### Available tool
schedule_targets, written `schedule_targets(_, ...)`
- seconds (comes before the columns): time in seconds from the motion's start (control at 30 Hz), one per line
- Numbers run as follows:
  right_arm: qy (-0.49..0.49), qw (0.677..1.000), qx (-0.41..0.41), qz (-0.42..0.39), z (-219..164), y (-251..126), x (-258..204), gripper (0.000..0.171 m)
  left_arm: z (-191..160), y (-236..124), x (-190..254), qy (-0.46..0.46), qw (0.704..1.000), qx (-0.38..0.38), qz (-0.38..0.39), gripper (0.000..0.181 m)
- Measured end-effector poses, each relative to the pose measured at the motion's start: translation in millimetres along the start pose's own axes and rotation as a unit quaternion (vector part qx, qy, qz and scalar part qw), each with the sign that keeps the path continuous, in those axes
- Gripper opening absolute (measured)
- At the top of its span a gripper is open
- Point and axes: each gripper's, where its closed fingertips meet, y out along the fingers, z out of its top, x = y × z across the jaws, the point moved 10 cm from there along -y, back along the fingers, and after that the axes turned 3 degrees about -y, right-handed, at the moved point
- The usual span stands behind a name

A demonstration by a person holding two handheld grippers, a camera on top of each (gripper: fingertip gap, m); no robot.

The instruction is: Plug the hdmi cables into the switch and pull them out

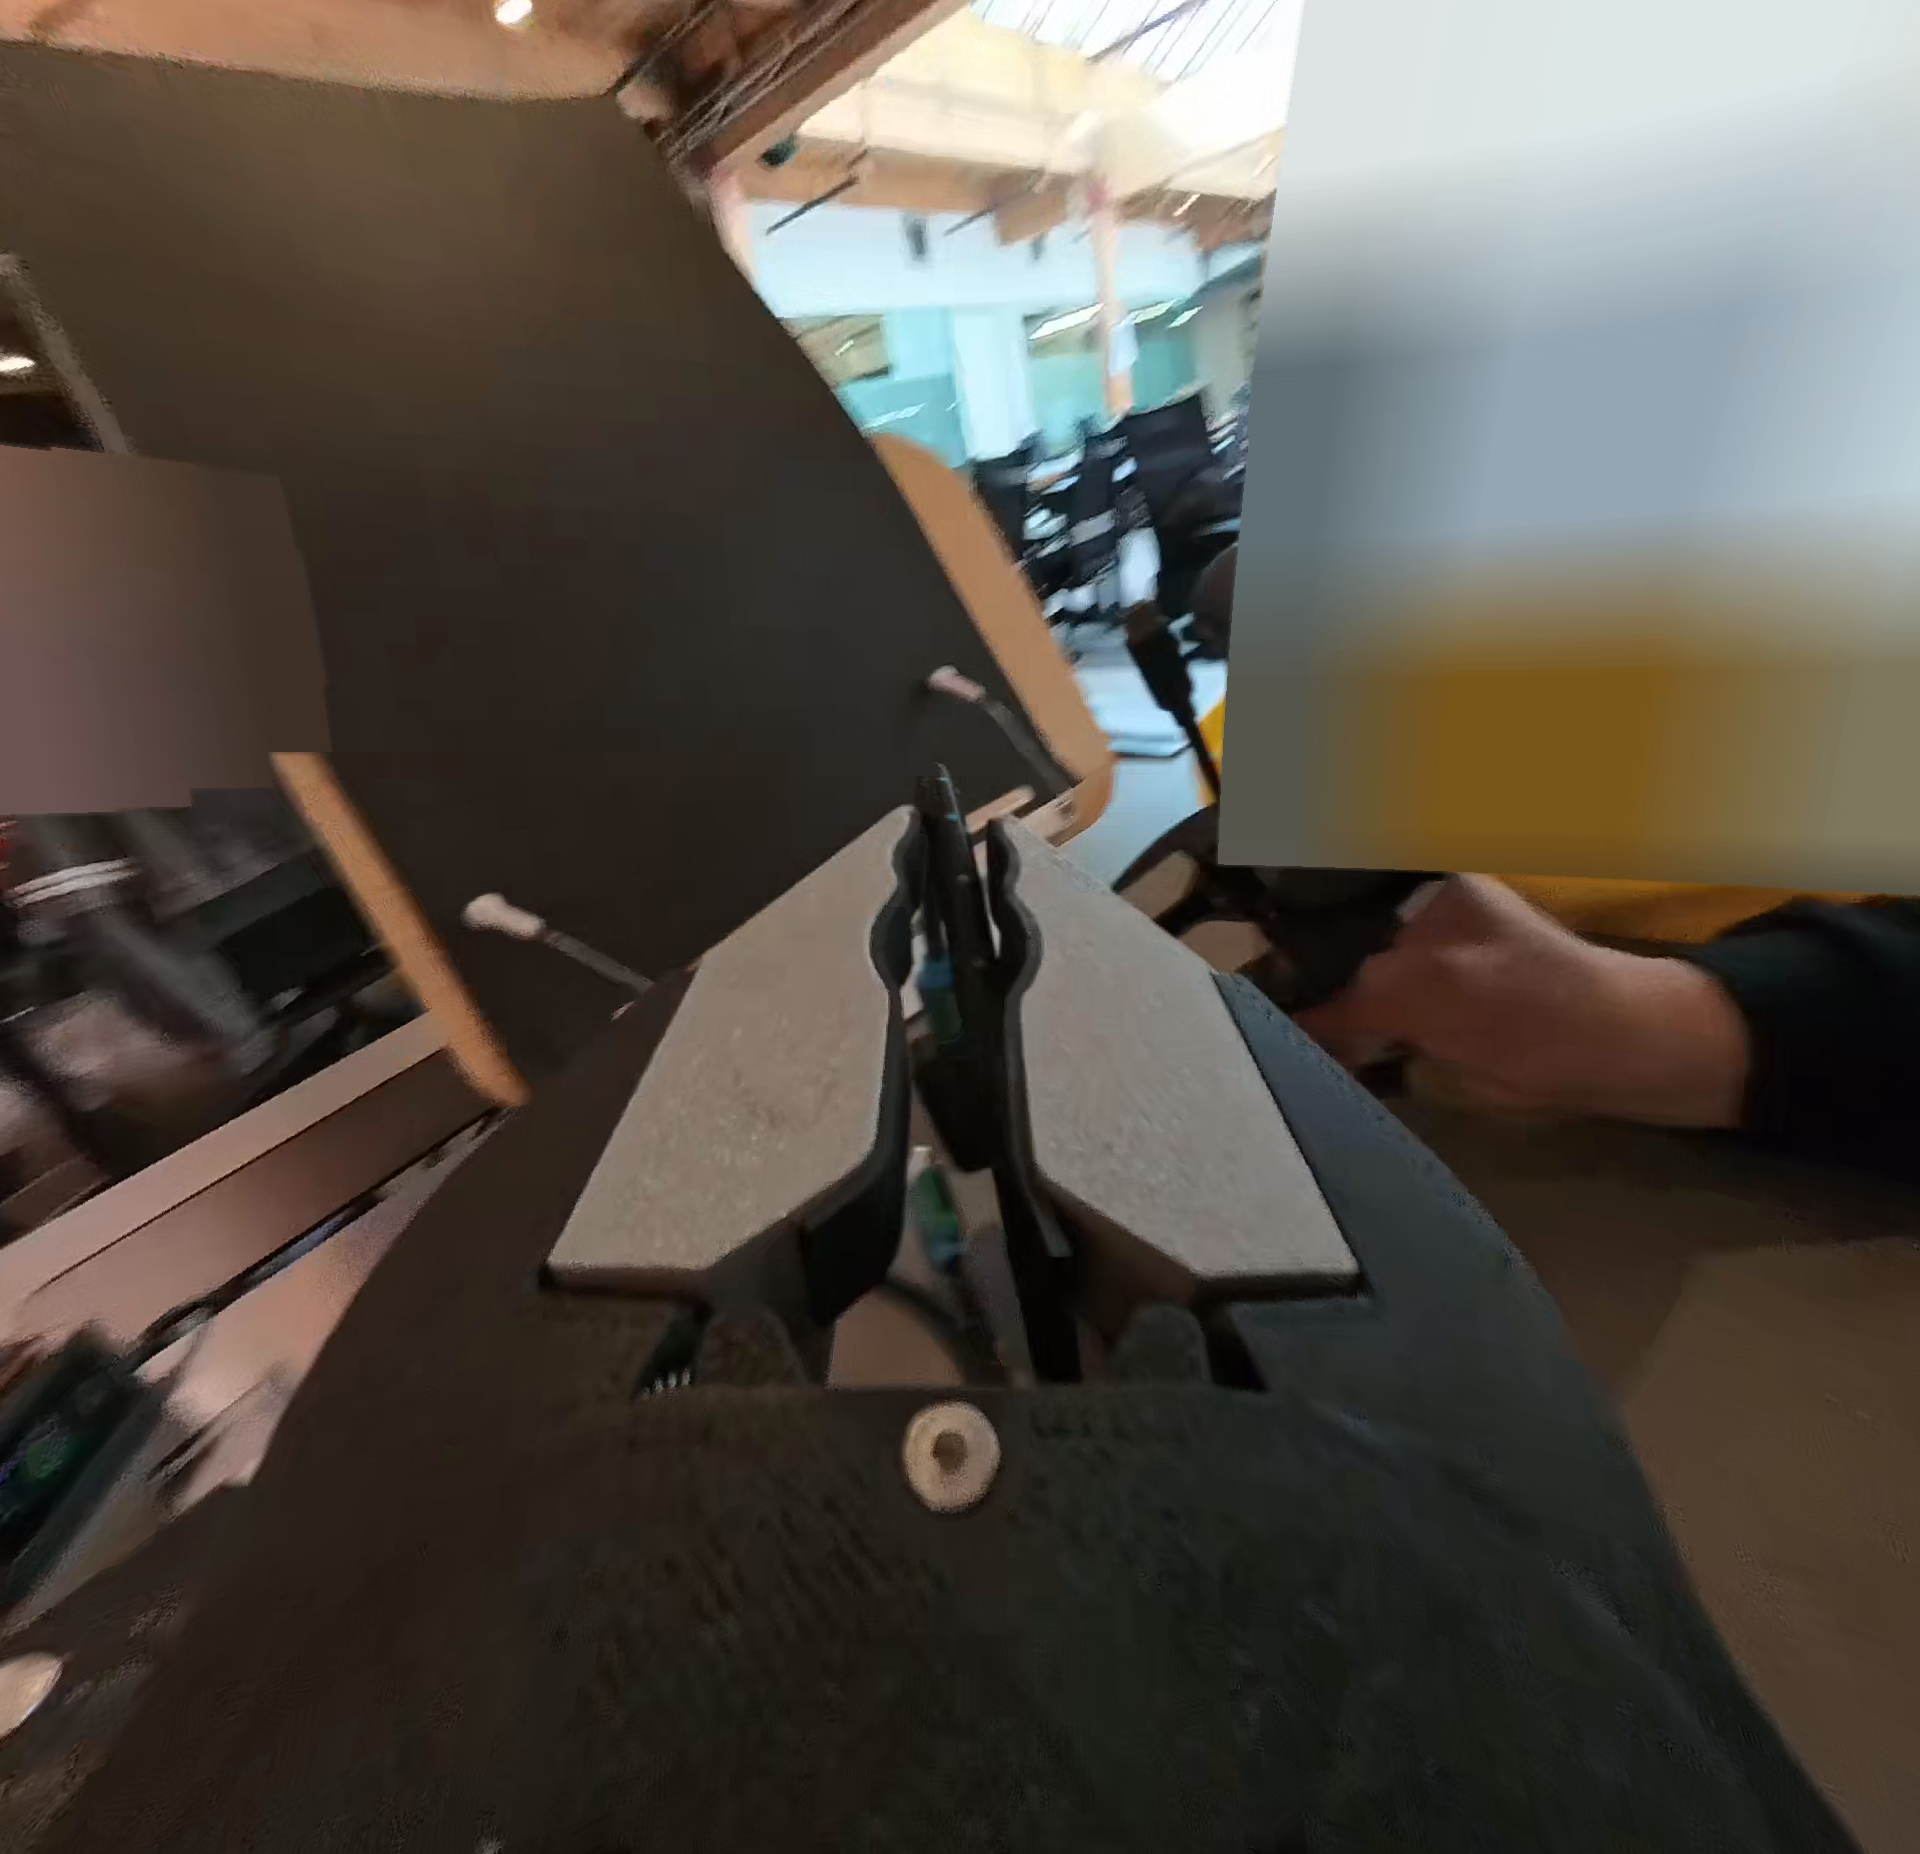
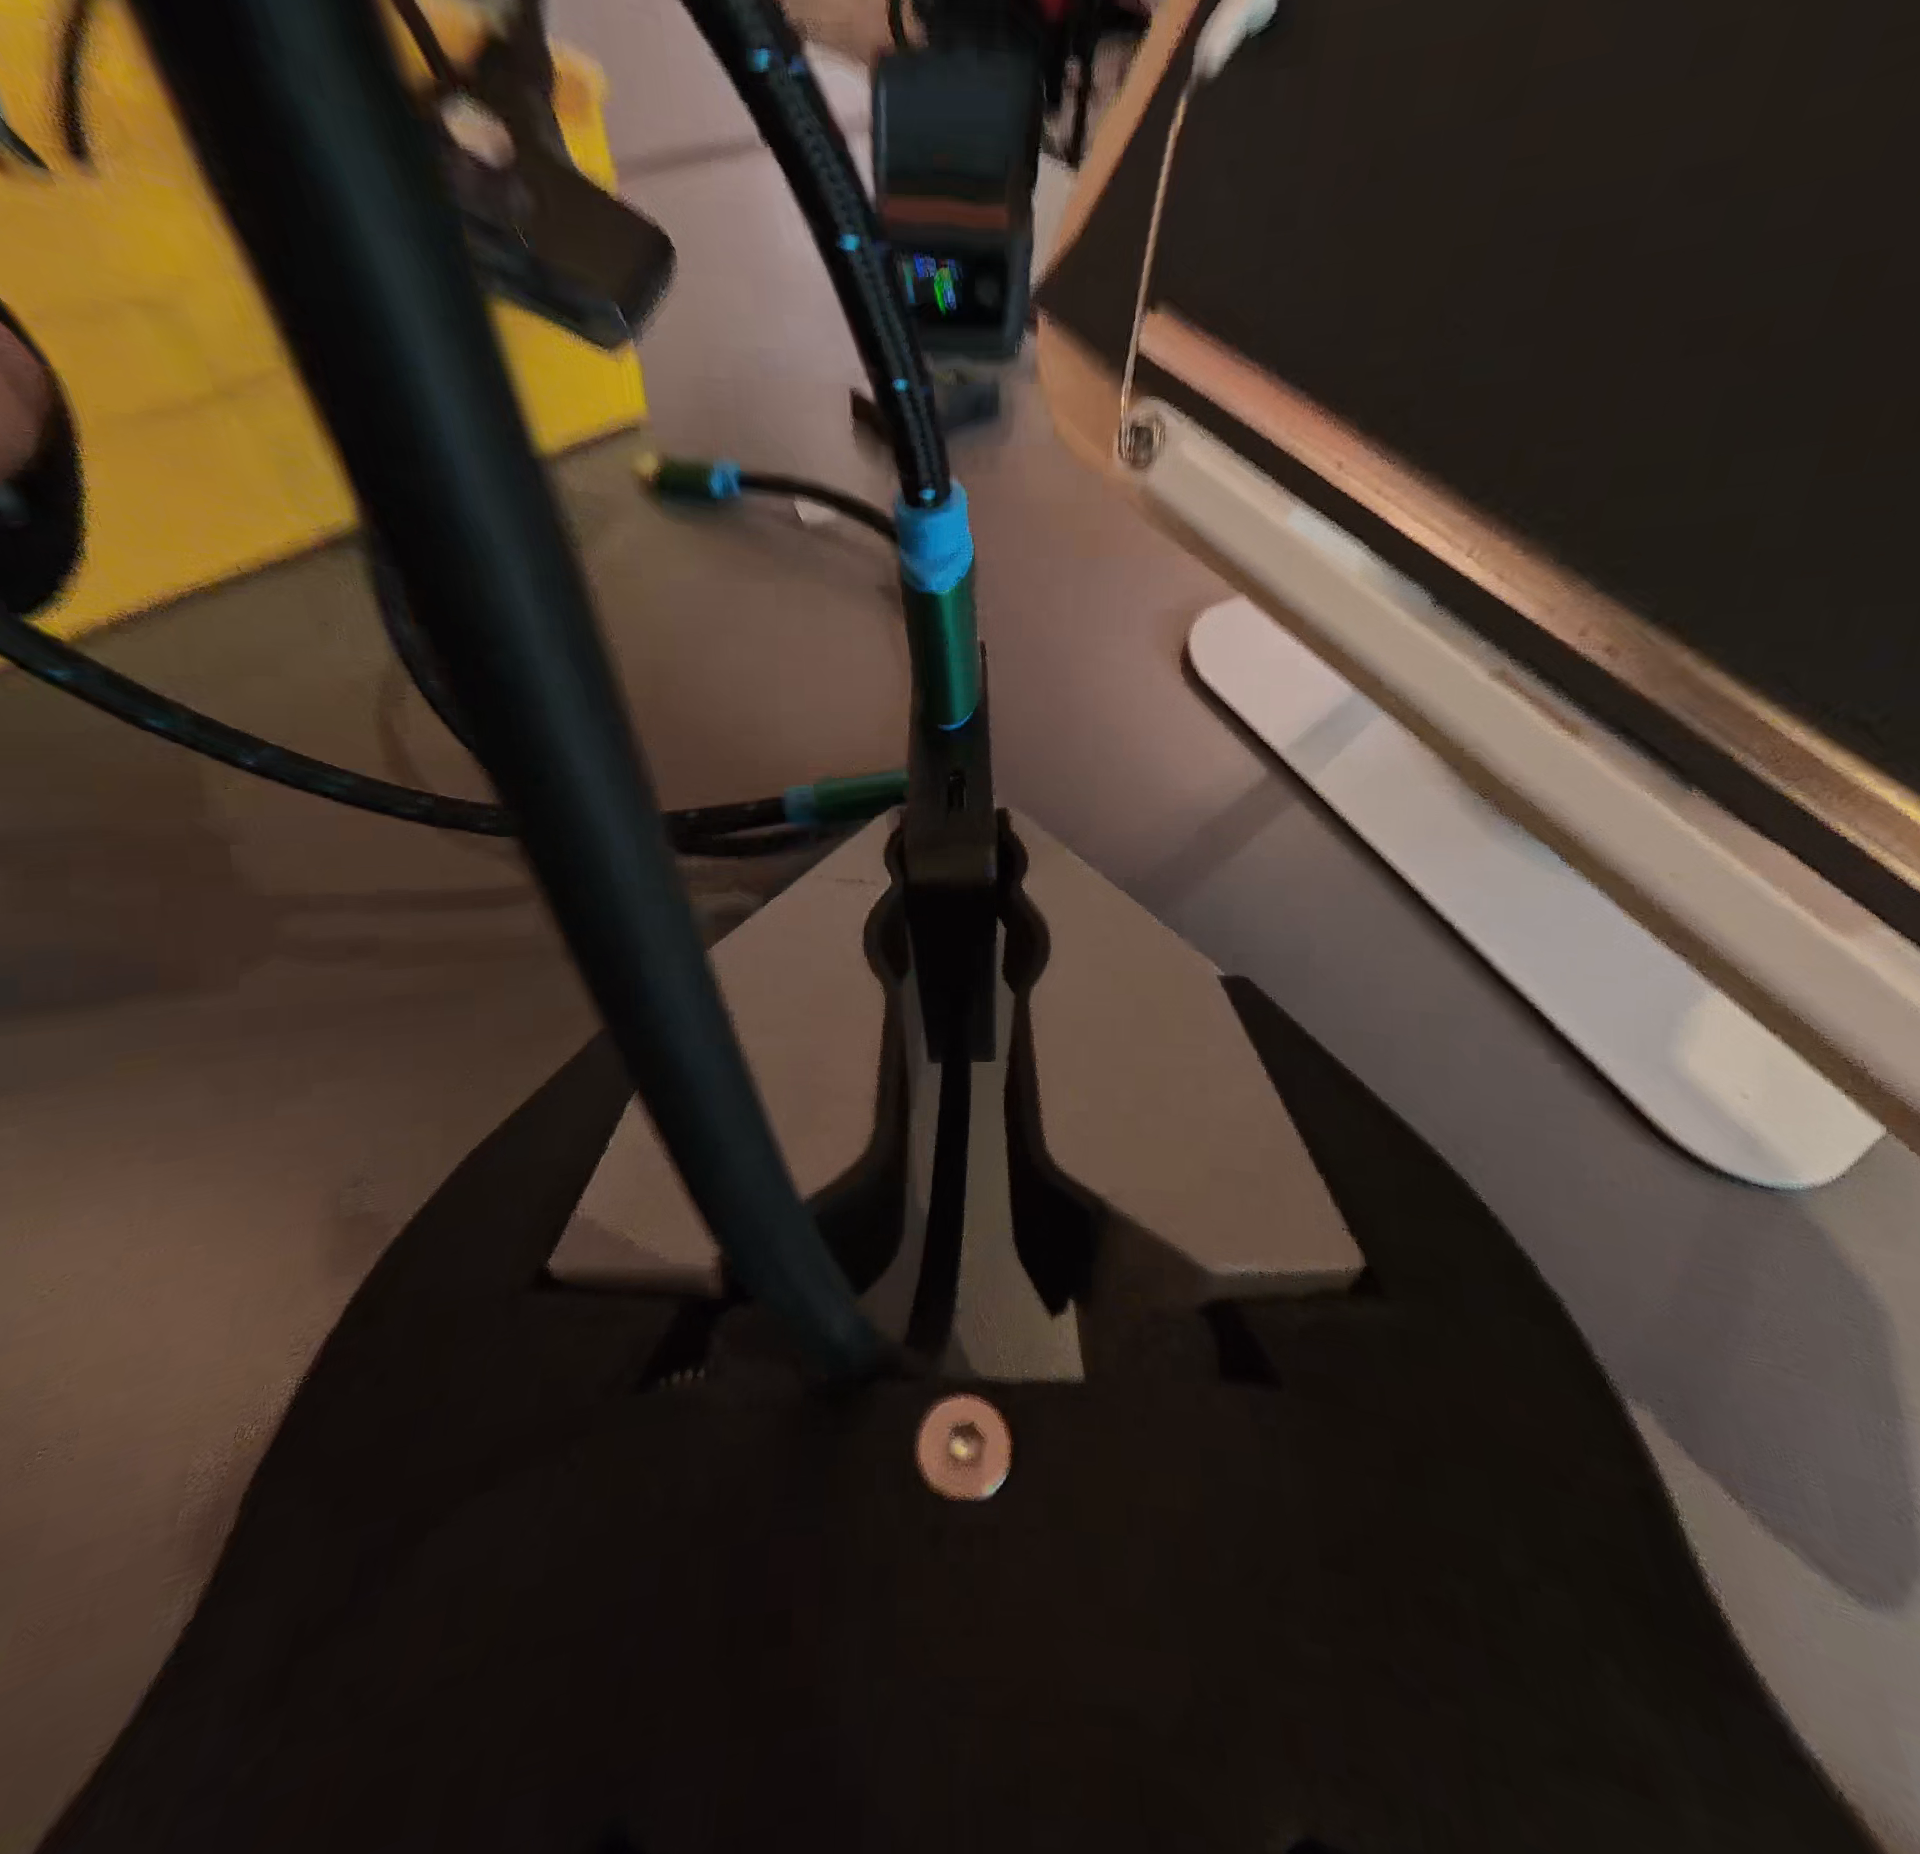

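In the right wrist view my right gripper is shut on a small black switch body. A thin black lead runs back from it between the fingers. A green HDMI plug with a blue collar sits in the switch's front end. Its black braided cable arcs up and away. In the left wrist view my left gripper is shut on a black braided HDMI cable, raised in the air. A green plug shows low between the fingers.
Two loose cables with green plugs lie on the grey table. A thick black cable crosses my right view. A black panel on a white foot stands right, a yellow box left. A hand is at right. Tip to tip, the grippers are about 15 centimeters apart.
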Motion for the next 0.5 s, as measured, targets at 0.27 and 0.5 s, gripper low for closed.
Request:
schedule_targets(0.27, 0.055, 0.986, 0.126, 0.096, 11.4, -31.0, -0.8, 0.011, 14.5, -22.2, -5.1, -0.122, 0.961, 0.124, -0.216, 0.012)
schedule_targets(0.5, 0.122, 0.913, 0.267, 0.283, 17.5, -68.9, 13.1, 0.010, -1.9, -36.2, -29.7, -0.180, 0.955, 0.192, -0.134, 0.000)
